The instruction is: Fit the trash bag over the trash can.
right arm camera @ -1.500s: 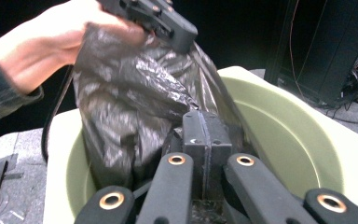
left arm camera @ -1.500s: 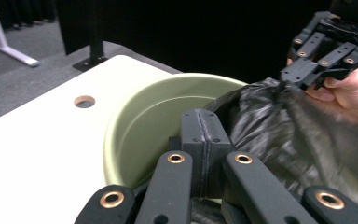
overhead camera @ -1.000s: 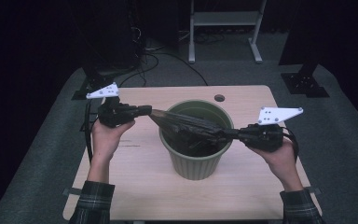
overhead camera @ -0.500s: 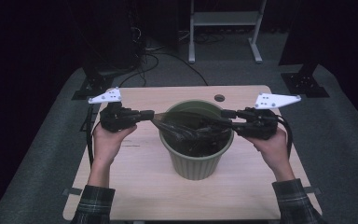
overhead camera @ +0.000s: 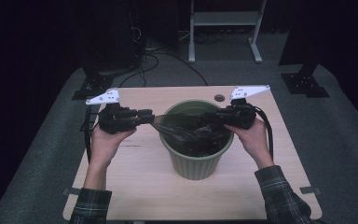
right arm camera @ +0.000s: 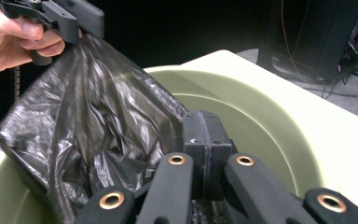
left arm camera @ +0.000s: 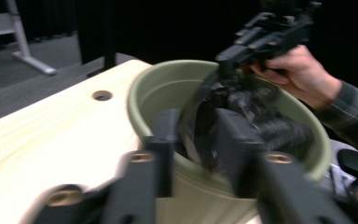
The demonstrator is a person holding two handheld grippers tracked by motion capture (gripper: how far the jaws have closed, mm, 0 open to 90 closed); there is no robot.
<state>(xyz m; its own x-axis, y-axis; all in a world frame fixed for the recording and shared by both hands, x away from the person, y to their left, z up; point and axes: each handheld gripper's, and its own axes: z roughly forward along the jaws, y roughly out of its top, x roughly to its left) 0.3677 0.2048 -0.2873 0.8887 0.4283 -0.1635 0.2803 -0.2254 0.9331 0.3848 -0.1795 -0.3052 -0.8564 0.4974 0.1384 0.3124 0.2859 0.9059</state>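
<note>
A green round bin stands mid-table with a black plastic bag in it. My left gripper is at the bin's left rim. Its jaws have just been opening. In the left gripper view they stand apart with a fold of the bag still between them. My right gripper reaches over the far right rim. Its pads are shut, and the left gripper view shows the bag hanging from its tip. The bag also stretches up to the left gripper.
The bin sits on a light wooden table with a small round hole near its far edge. Dark equipment, floor cables and a white metal stand lie beyond the table. Grey carpet surrounds it.
My right gripper has moved from the bin's near right rim toward the far side and left. The left gripper stayed at the left rim.
</note>
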